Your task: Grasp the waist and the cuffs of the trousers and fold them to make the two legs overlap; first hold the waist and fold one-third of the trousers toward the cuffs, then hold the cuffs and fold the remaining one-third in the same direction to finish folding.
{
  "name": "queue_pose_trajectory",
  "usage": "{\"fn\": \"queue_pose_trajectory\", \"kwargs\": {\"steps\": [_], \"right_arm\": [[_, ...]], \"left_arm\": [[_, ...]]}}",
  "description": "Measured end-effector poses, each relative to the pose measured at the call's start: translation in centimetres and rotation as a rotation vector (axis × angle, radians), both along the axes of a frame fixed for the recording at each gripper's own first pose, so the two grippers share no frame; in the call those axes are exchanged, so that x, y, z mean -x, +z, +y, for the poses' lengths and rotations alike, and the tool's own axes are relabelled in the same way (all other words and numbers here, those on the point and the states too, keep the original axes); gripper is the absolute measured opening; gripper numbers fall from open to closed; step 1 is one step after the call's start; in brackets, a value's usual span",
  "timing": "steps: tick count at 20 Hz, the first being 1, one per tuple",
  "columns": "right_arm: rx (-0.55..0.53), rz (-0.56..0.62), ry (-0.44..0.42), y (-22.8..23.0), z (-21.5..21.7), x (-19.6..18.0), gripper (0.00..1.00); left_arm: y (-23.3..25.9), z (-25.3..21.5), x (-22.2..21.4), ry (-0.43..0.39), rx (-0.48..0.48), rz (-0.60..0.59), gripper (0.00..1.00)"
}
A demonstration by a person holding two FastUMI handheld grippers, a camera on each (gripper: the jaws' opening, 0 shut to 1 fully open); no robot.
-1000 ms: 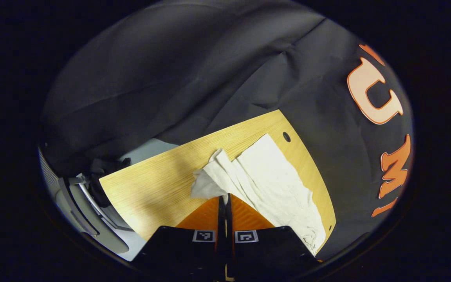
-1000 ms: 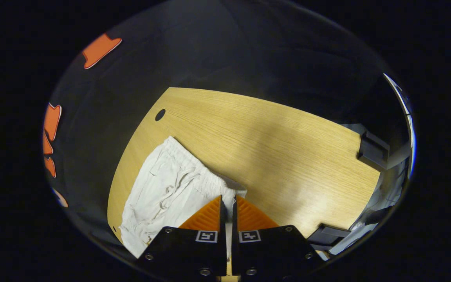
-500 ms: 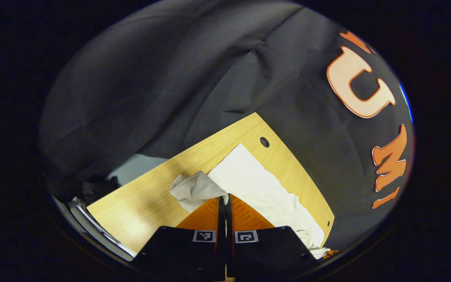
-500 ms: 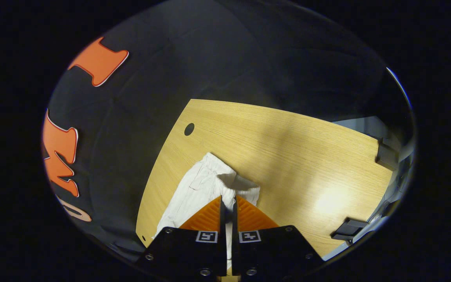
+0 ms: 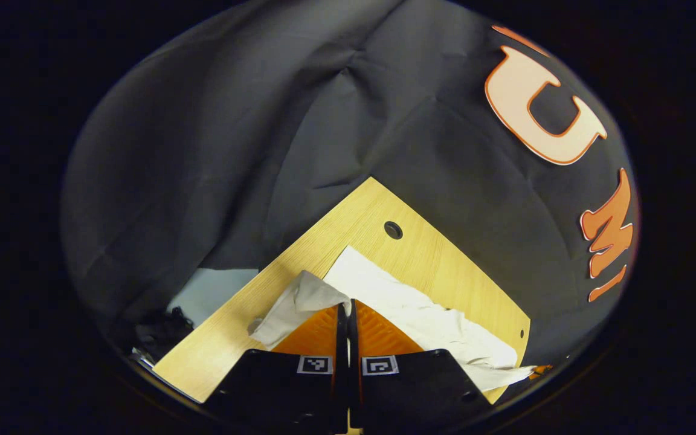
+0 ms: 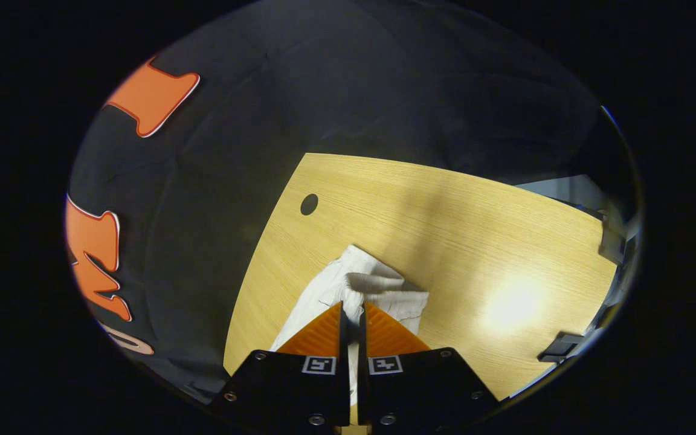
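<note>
Left hand-held gripper (image 5: 345,307) is clamped on the trousers (image 5: 420,317) cuff. Right hand-held gripper (image 6: 353,307) is clamped on the waist (image 6: 378,290), near the desk (image 6: 475,241) corner.

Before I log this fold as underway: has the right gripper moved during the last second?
Yes. In the right gripper view the right gripper, shut on the trousers, has drawn toward the table's hole, and the bunched trousers have come along.

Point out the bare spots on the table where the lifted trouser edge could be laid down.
In the right gripper view, bare table spreads right of the trousers, out to the far edge. In the left gripper view, a narrower strip lies between trousers and round hole. It is crowded by both tongs.
</note>
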State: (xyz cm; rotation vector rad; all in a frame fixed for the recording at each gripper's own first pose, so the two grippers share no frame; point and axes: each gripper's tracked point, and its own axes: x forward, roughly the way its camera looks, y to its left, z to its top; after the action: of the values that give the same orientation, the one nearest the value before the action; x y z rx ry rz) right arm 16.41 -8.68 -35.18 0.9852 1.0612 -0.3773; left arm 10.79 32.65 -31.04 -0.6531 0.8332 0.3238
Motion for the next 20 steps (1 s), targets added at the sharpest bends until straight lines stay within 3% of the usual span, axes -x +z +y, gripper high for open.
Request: {"fn": "queue_pose_trajectory", "kwargs": {"steps": [3, 9, 16, 20], "right_arm": [[-0.013, 0.021, -0.006, -0.7, 0.7, -1.7, 0.05], [-0.066, 0.04, -0.04, -2.7, 2.5, -6.0, 0.05], [-0.158, 0.04, -0.073, -4.6, 3.6, -8.5, 0.05], [-0.215, 0.051, -0.132, -5.4, 3.7, -9.3, 0.06]], "left_arm": [[-2.1, 0.4, -3.2, -0.038, -0.006, 0.015, 0.04], [-6.9, 1.0, -8.2, -0.023, 0.028, 0.054, 0.04], [-9.4, 1.2, -9.9, -0.05, 0.04, 0.119, 0.04], [-10.4, 1.3, -11.0, -0.021, 0.049, 0.128, 0.05]]}}
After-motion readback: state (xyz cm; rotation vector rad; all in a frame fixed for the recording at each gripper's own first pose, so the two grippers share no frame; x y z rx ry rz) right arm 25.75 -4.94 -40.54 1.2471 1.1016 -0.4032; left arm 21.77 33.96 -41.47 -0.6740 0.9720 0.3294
